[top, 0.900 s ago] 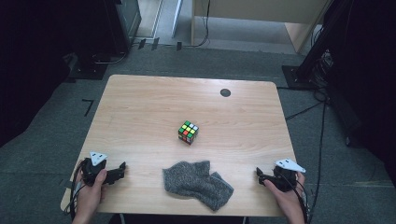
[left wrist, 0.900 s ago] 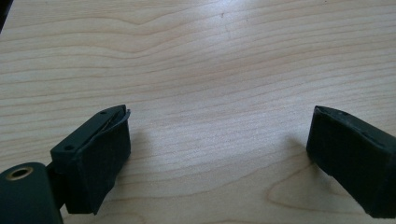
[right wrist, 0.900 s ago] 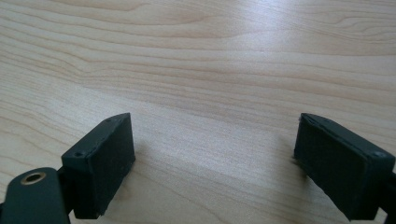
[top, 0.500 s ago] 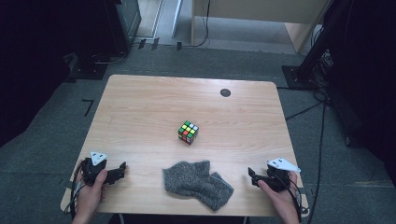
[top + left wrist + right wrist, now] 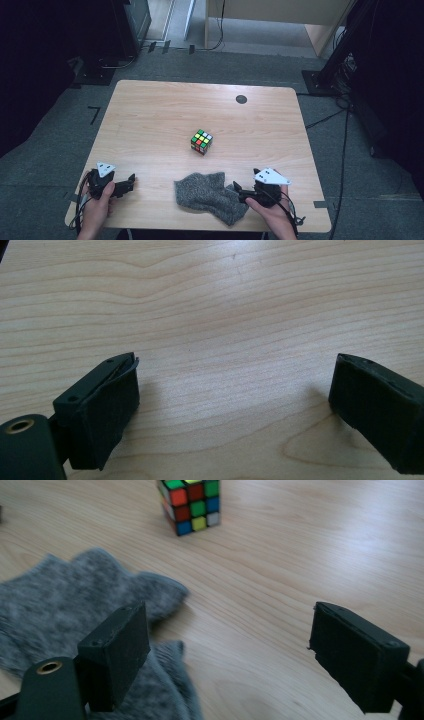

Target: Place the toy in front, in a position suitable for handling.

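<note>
A scrambled colour cube [image 5: 201, 141] stands near the middle of the wooden table [image 5: 150, 115]. A crumpled grey knitted cloth [image 5: 210, 196] lies by the front edge. My right gripper [image 5: 236, 192] is at the cloth's right end, open, with its left jaw over the cloth's edge. In the right gripper view the cloth [image 5: 65, 605] lies under the left jaw, the cube [image 5: 191, 505] sits farther off, and bare wood shows between the jaws of that gripper [image 5: 227, 650]. My left gripper [image 5: 131, 181] rests at the front left, open; its own view shows this gripper [image 5: 235, 405] over bare wood.
A small black round spot [image 5: 241, 99] marks the table's far right part. Dark stands and cables [image 5: 330, 117] surround the table on the grey floor. Bare wood lies between the cube and both grippers.
My right hand has carried its gripper leftward along the front edge until it reached the cloth's right end. The left gripper, the cube and the cloth have stayed put.
</note>
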Demonstrator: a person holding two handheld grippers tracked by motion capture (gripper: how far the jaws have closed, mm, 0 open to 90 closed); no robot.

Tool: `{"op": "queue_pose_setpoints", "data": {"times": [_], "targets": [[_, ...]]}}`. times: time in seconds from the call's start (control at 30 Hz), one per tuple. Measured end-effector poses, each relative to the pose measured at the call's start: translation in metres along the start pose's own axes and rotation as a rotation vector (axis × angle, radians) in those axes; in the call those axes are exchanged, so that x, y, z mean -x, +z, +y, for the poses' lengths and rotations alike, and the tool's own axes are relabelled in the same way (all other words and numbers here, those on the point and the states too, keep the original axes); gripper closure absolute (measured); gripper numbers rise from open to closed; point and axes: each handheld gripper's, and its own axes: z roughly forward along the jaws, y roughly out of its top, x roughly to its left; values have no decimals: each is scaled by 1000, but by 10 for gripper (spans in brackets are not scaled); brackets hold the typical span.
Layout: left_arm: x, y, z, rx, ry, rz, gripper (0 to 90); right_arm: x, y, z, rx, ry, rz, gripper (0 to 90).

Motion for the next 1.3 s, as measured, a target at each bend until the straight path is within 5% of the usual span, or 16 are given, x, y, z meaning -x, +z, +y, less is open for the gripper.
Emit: {"op": "queue_pose_setpoints", "data": {"times": [0.4,0.73,1.3], "targets": [[0,0,0,0,3,-2,61,-41,19,16,16,-43,104,163],[0,0,0,0,3,-3,61,-70,50,20,-37,-93,166,160],[0,0,0,0,3,-2,61,-81,77,-8,-173,-137,136,193]]}}
